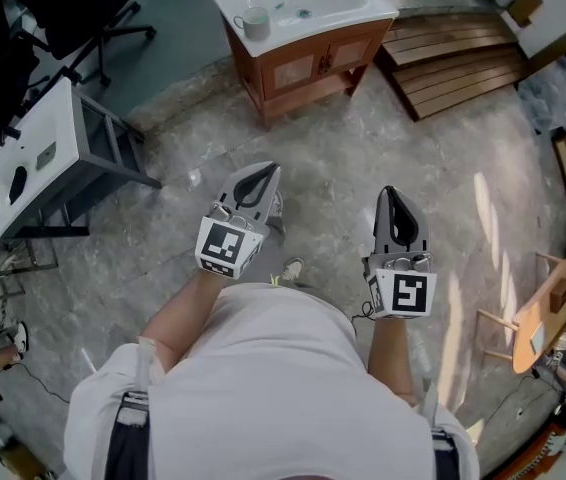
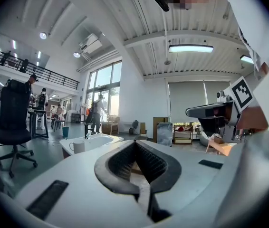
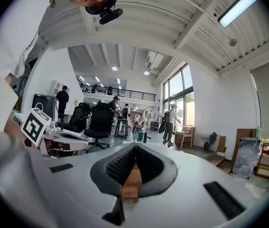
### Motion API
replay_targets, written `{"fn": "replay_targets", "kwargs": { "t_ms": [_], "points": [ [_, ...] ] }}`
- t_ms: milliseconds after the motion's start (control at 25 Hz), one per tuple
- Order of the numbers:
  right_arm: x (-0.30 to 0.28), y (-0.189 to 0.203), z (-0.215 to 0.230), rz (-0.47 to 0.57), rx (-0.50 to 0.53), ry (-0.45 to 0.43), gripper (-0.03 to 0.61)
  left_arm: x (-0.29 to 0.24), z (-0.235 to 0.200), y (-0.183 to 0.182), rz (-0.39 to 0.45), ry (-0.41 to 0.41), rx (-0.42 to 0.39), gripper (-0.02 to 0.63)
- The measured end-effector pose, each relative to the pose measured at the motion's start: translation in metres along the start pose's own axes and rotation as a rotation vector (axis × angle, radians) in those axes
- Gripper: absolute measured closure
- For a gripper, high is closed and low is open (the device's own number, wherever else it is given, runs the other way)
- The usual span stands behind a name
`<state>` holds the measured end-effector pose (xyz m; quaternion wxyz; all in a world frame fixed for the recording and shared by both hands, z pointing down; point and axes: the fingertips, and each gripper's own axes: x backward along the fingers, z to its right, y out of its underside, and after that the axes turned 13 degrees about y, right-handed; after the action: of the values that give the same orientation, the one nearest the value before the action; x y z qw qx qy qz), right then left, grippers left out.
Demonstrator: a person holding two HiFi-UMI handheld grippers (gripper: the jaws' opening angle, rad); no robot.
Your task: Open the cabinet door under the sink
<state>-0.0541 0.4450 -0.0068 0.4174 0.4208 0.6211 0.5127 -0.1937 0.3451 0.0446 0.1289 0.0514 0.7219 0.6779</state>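
Note:
The wooden cabinet point(image 1: 313, 65) under a white sink point(image 1: 303, 3) stands at the far end of the floor in the head view, with both doors shut. A cup point(image 1: 256, 23) rests on the sink's left corner. My left gripper point(image 1: 266, 171) and right gripper point(image 1: 389, 193) are held close to the person's body, far short of the cabinet, pointing towards it. Both are shut with nothing held. The left gripper view shows its closed tips point(image 2: 135, 142), with the sink point(image 2: 94, 141) and cup point(image 2: 79, 147) beyond at the left. In the right gripper view the tips point(image 3: 135, 145) also meet.
A white table point(image 1: 33, 153) on a metal frame stands at the left, with an office chair point(image 1: 83, 8) behind it. Stacked wooden planks point(image 1: 458, 58) lie to the right of the cabinet. A small wooden chair point(image 1: 538, 318) is at the right edge. People stand far off.

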Motion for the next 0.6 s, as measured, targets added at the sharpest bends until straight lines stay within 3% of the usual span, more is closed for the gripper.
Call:
{"fn": "replay_targets", "kwargs": {
  "t_ms": [200,600],
  "points": [
    [-0.04,0.008,0.013,-0.038,0.001,0.006,0.546,-0.037,-0.024,0.01,-0.022,0.027,0.032,0.603],
    [-0.213,0.01,0.013,-0.105,0.063,-0.061,0.546,-0.144,-0.162,0.026,-0.035,0.023,0.094,0.603]
  ]
}}
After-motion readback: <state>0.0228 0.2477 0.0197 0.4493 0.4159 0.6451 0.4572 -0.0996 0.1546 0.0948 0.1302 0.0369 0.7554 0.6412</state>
